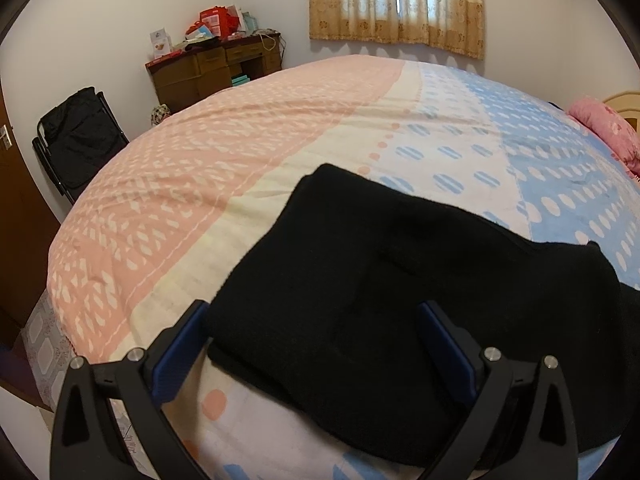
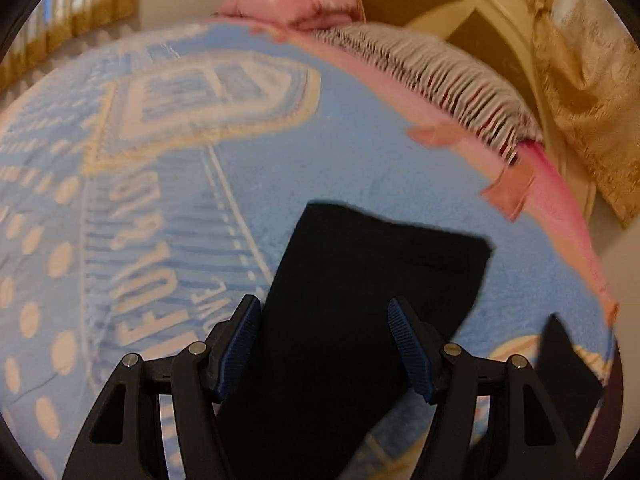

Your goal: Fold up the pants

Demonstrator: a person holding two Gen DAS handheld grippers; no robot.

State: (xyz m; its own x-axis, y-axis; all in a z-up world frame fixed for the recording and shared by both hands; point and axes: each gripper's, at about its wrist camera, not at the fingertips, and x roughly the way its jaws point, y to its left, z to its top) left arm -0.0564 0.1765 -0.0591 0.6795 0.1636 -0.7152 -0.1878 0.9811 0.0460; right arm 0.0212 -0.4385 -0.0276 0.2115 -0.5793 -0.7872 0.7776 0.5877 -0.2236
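Observation:
The black pants (image 1: 400, 256) lie on the patterned bedspread (image 1: 240, 160), with a thick doubled-over part near the bed's front edge. My left gripper (image 1: 313, 312) hovers over that part with its jaws spread wide, and its blue pads (image 1: 180, 356) touch nothing. In the blurred right wrist view, a flat black pant leg (image 2: 360, 272) ends squarely on the blue part of the spread (image 2: 360, 152). My right gripper (image 2: 323, 302) hangs open above this leg. The cloth shows between its fingers but is not pinched. Another black piece (image 2: 568, 360) shows at the right edge.
A pink pillow (image 1: 608, 128) and a striped pillow (image 2: 440, 80) lie by the cream headboard (image 2: 480, 12). Across the room stand a cluttered wooden desk (image 1: 208, 68) and a black folding chair (image 1: 76, 140). A curtain (image 1: 396, 4) hangs on the far wall.

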